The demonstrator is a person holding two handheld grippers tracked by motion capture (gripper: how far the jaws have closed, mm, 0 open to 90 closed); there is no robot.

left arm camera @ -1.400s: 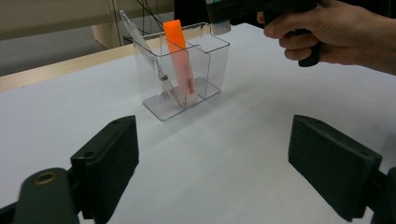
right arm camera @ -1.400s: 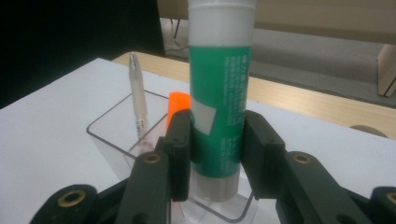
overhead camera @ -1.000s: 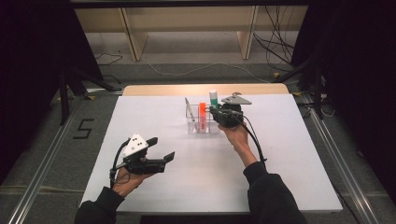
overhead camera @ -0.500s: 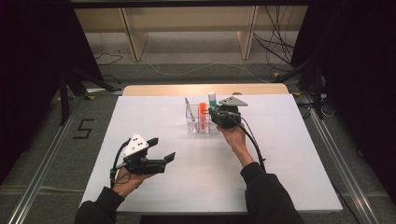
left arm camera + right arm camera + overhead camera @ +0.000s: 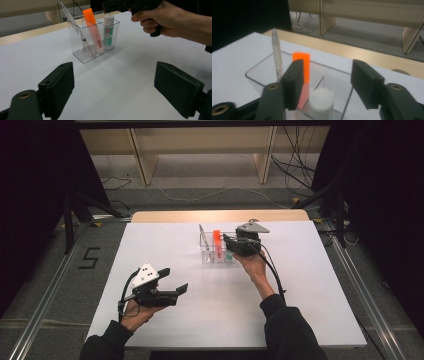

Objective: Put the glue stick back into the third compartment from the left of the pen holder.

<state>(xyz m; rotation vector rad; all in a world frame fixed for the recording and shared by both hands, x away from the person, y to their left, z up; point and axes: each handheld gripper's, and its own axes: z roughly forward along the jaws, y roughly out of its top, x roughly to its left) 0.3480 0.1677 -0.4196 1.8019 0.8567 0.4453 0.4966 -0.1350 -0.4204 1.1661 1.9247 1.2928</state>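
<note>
Right tongs (image 5: 325, 85) just above the white-capped green glue stick (image 5: 108, 31), jaws newly parted, gripping nothing. Stick upright in right-hand cell of clear plastic three-cell organiser (image 5: 206, 254), near the white bench's (image 5: 300, 310) far edge. Left tongs (image 5: 175, 282) released, hovering over bare bench, well apart.

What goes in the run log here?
right tongs: just opened, above glue stick | glue stick: standing in clear organizer | left tongs: open, idle
</note>
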